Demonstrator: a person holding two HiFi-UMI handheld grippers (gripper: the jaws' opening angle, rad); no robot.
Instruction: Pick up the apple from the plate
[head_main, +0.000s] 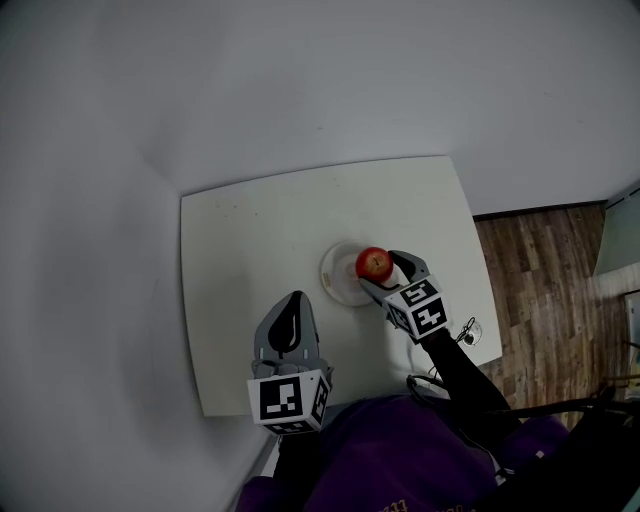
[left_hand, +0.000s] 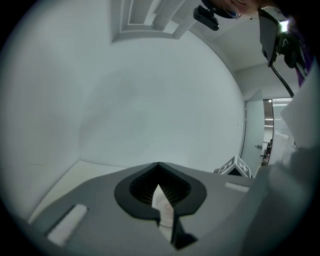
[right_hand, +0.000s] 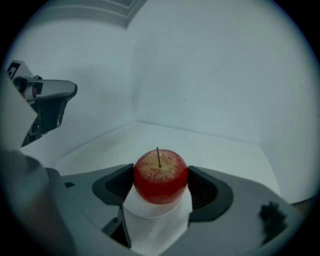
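Nearest, the left gripper (head_main: 290, 312) hangs clenched, empty; beyond it the right gripper (head_main: 388, 272) grasps the apple (head_main: 374, 263) over the plate (head_main: 335, 275).

The person wears a loose purple fabric top (head_main: 400, 455) with faint lettering at its lower edge, too small to read, and a black sleeve (head_main: 462, 368) on the right arm. The left gripper (head_main: 292, 303) and the right gripper (head_main: 384, 270) are matte grey moulded shells, and black ribbed pads (right_hand: 207, 192) line the inner faces of the jaws. Each carries a white cube printed with black square markers: the left marker cube (head_main: 288, 398) and the right marker cube (head_main: 420, 308). Pale rectangular inlays (left_hand: 67, 223) sit in the left gripper's shell. A thin black cable (head_main: 425, 385) loops beside the sleeve, near a small metallic piece (head_main: 468, 331), perhaps a ring or clip.
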